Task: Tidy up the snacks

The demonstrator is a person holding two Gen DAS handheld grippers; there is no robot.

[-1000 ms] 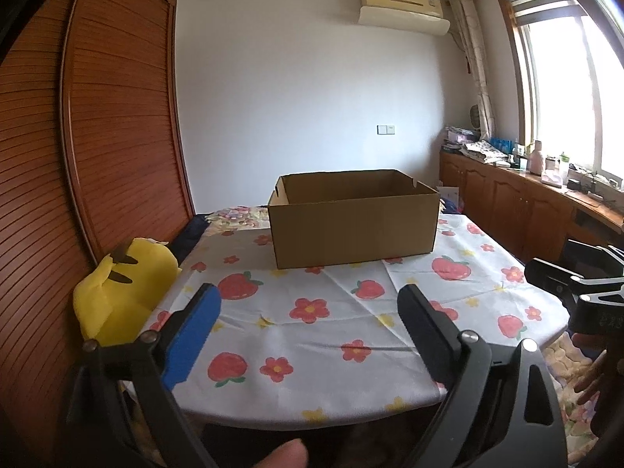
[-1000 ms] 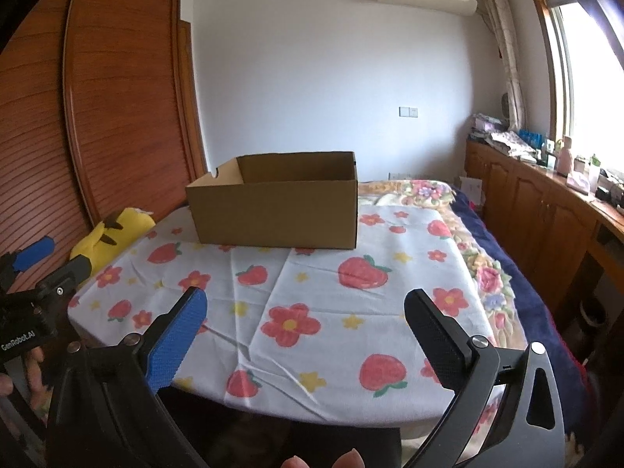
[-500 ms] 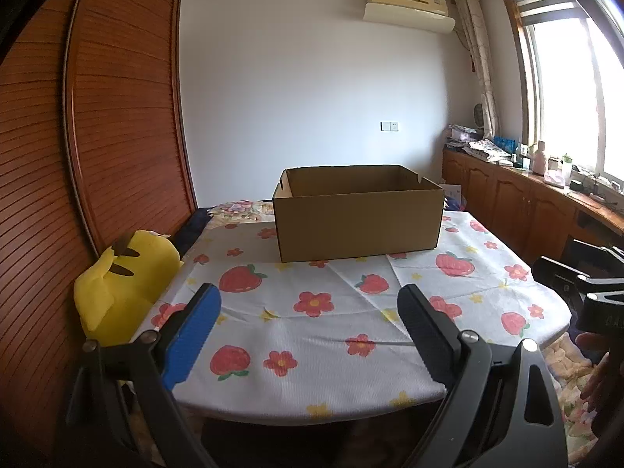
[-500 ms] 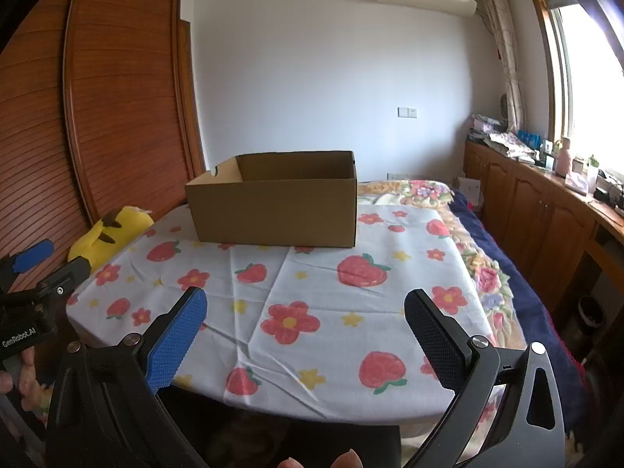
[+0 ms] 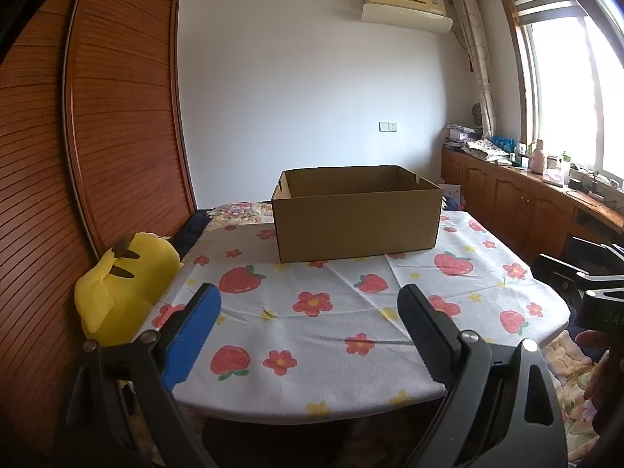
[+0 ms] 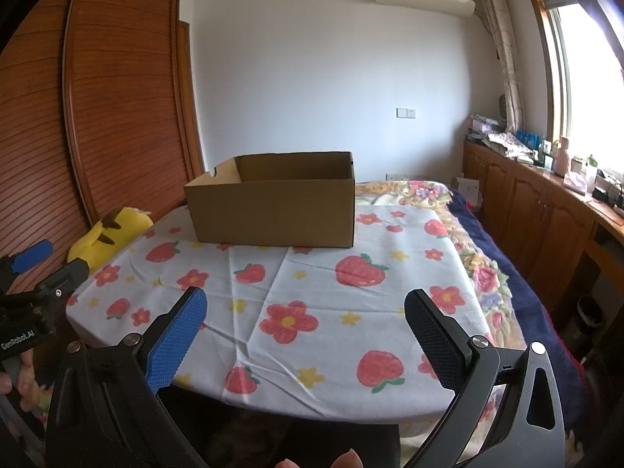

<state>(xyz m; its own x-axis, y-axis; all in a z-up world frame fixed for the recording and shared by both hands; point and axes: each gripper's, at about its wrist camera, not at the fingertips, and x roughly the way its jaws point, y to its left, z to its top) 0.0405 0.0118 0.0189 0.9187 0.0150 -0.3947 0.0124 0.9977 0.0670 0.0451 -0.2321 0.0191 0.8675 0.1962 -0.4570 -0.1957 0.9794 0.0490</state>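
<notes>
Left wrist view, going left to right: we're seeing the wooden slatted wardrobe [image 5: 117, 136] along the left wall, then a yellow plush toy [image 5: 124, 284] sitting wedged between it and the table edge. We're holding the left gripper [image 5: 308, 308] out over the near edge of the table, jaws spread wide, nothing between them; blue pad [image 5: 191, 335] on the left finger, black pad on the right. Tablecloth [image 5: 331, 331] with the strawberry and flower print is covering the table. Cardboard box [image 5: 357, 218] is sitting upright on the far half of the cloth, top open; we can't see its floor from this angle. No snack packs are showing on the cloth. Far right, the other gripper is poking into frame, with a hand [image 5: 596, 358] behind it, and wooden cabinets [image 5: 518, 206] are running under the window.

Right wrist view: left gripper is showing at the left edge, the plush just beyond it. Box [image 6: 273, 202] is sitting left of centre, on the cloth. Right gripper [image 6: 306, 312] is also hanging wide open and empty over the near table edge. Floral bedding [image 6: 479, 269] is lying to the right of the cloth.
</notes>
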